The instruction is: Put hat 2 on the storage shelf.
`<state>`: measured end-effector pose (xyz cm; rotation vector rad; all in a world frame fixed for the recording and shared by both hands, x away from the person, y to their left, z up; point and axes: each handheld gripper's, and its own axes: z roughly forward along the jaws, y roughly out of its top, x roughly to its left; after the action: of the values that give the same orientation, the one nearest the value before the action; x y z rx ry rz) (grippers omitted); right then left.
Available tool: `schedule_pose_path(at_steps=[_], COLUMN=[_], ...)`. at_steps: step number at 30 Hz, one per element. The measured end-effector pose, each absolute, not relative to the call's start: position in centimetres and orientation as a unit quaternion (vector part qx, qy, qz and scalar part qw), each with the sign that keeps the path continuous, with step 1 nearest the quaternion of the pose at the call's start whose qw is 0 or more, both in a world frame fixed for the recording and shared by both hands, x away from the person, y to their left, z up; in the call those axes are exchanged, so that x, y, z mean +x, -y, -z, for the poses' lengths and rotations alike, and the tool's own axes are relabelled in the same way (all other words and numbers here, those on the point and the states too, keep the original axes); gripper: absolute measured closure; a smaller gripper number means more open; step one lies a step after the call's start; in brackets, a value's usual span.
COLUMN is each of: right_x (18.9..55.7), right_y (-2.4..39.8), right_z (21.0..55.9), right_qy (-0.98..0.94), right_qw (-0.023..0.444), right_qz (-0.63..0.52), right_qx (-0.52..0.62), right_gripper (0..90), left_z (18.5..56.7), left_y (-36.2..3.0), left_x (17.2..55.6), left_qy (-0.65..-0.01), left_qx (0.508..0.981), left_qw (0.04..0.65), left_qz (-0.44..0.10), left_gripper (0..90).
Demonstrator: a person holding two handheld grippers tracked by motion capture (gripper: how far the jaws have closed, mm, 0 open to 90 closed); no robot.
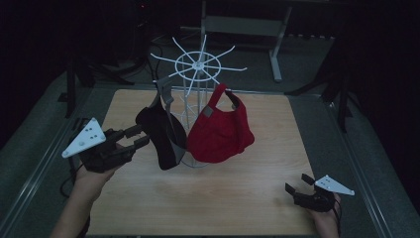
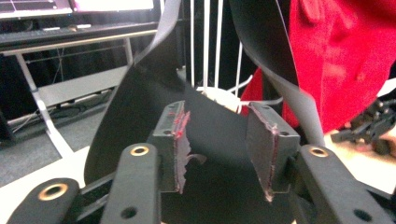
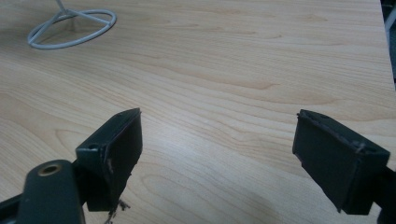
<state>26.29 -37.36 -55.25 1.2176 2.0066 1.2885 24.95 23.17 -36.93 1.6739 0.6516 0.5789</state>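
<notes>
Hanging from the white wire rack (image 1: 197, 74) beside a red fabric cap (image 1: 221, 130): black fabric cap (image 1: 161, 134), long axis near vertical, brim pointing down toward the wooden desk (image 1: 237, 188). Flanking its cloth without pressing, left gripper (image 1: 140, 136) fingers (image 2: 180, 140) standing apart. Resting low over the desk, right gripper (image 1: 295, 184), fingers gaping wide.

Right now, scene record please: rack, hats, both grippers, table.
rack: white wire stand with radial hooks, upright at the middle-back of the table
black cap: hanging at the rack's left side
red cap: hanging on a hook at the rack's right side
left gripper: at the black cap, jaws partly open with the cap's fabric between them; pads not clearly pressing
right gripper: open, holding nothing, low over the table's near right corner
table: light wood top
</notes>
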Motion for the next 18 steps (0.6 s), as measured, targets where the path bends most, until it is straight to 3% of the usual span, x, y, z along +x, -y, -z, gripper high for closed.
schedule_pose_path(at_steps=[18], right_x=[26.2], right_y=[37.2], right_z=[55.2], right_qy=[-0.73], right_qw=[0.236], right_qz=[-0.466], right_qx=[0.442], right_gripper=[15.7], left_z=[44.8], left_y=[-25.0], left_x=[24.1], left_qy=[-0.318], left_qx=[0.737], left_qw=[0.55], left_qz=[-0.23], left_gripper=[58.5])
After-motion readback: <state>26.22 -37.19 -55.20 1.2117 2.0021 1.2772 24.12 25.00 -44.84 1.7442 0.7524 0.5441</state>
